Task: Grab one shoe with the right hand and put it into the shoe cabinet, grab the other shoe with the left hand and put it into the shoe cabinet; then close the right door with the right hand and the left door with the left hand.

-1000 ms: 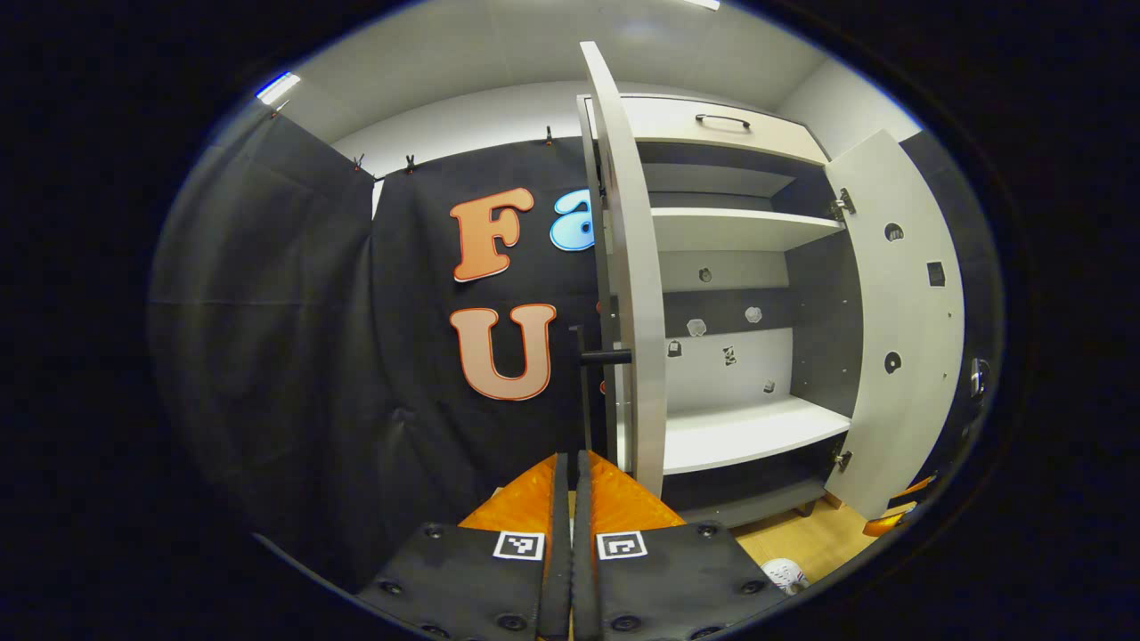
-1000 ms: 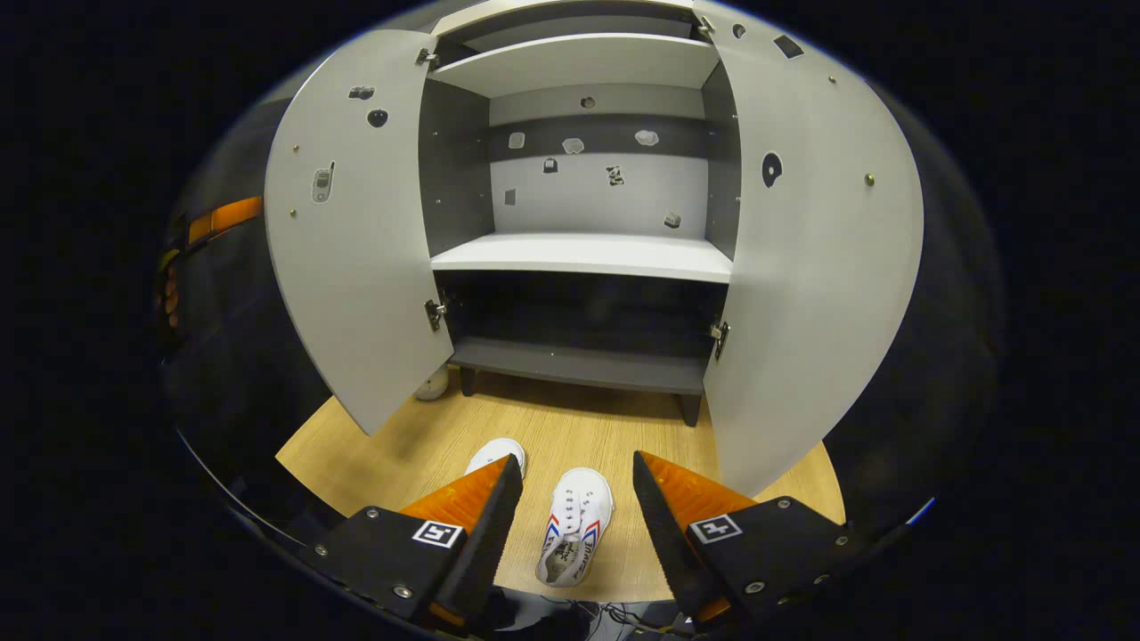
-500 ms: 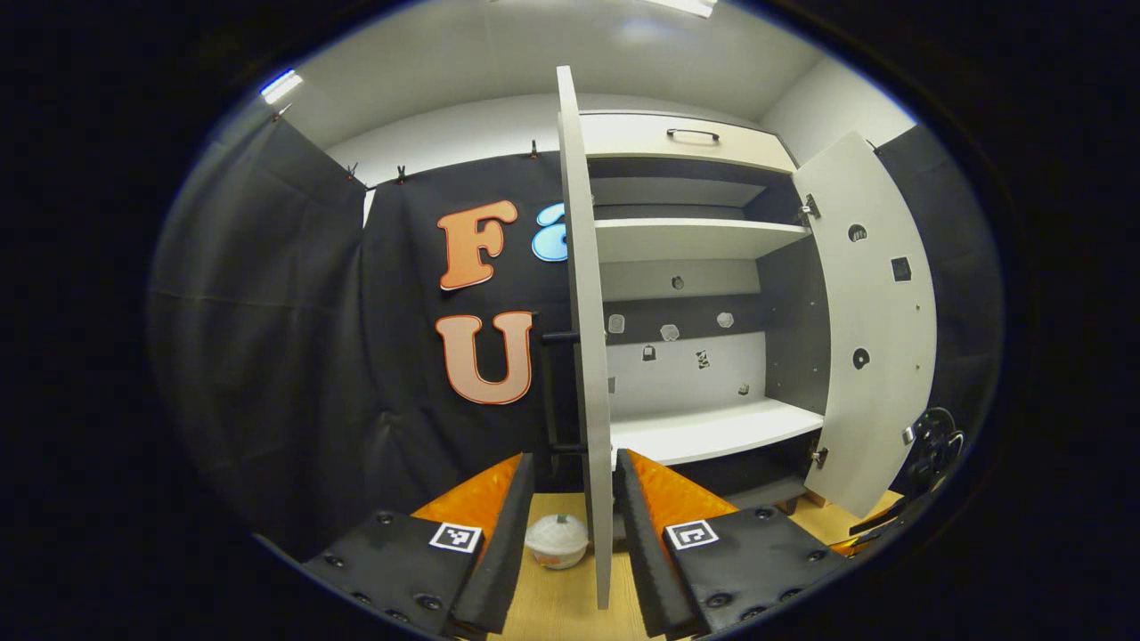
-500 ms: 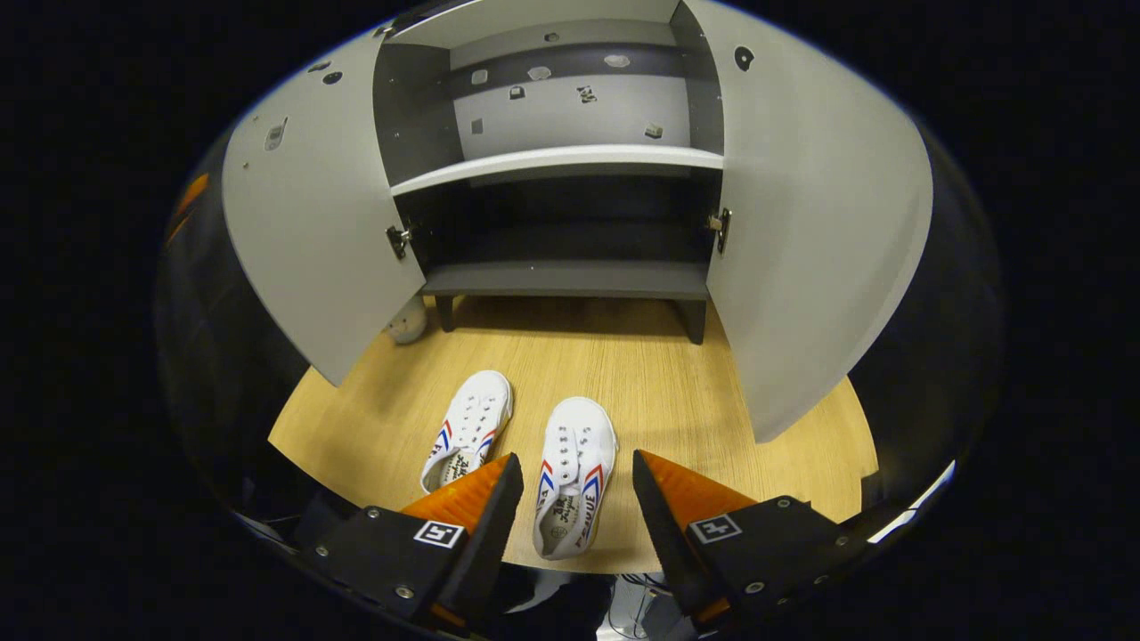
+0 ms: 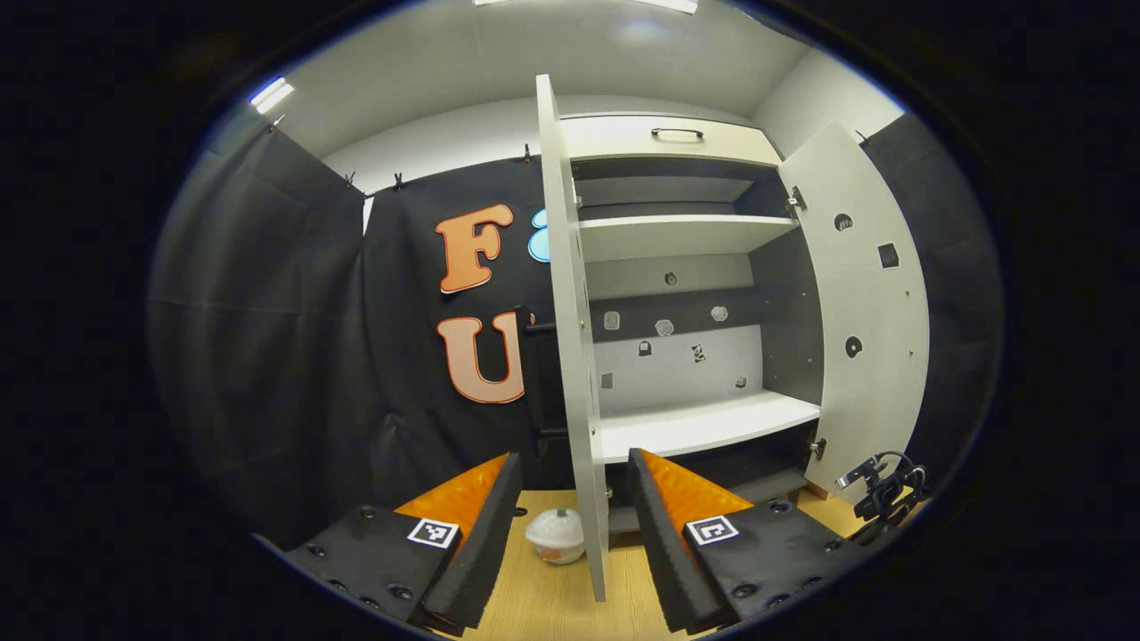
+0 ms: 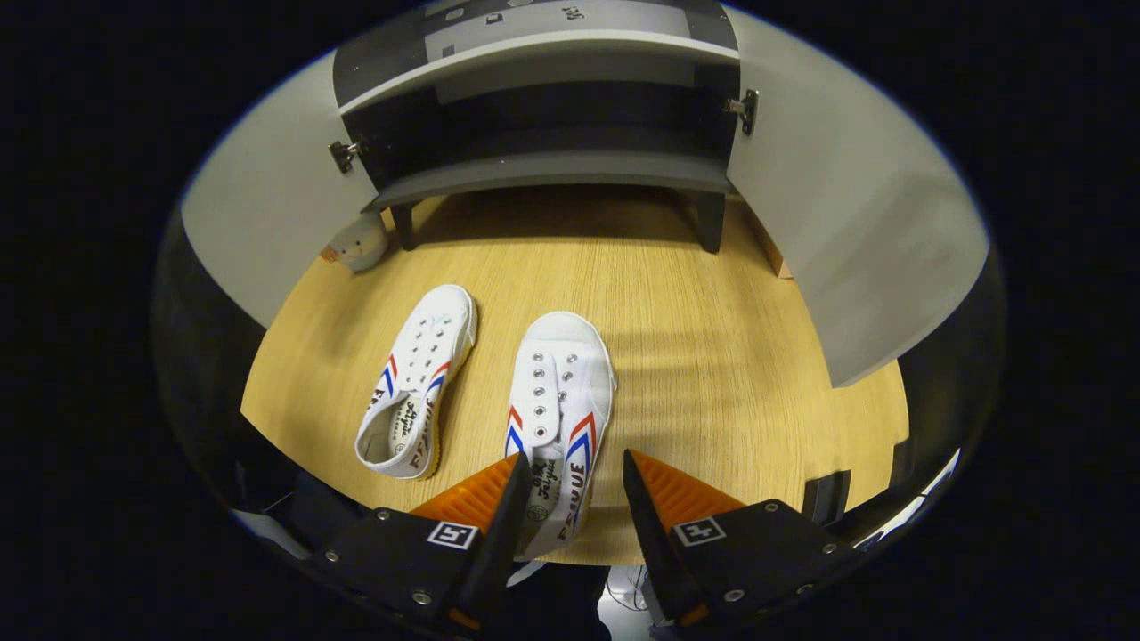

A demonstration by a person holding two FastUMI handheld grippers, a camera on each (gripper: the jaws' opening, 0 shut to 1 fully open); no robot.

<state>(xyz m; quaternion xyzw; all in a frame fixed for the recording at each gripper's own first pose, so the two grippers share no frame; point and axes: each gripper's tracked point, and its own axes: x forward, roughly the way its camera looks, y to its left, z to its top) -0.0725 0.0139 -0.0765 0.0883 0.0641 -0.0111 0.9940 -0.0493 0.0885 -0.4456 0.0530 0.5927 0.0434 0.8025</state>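
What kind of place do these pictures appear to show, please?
Probably a staged recording booth, not a real home: black cloth hangs clipped as a wall beside an open shoe cabinet, and a pair of white shoes sits on a wooden floor.

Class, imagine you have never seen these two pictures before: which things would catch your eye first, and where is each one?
First, the pair of white shoes with red and blue stripes on the wooden floor, the right shoe lying just ahead of the open right gripper, the left shoe beside it. Next, the shoe cabinet with both doors wide open; the left door stands edge-on ahead of the open left gripper.
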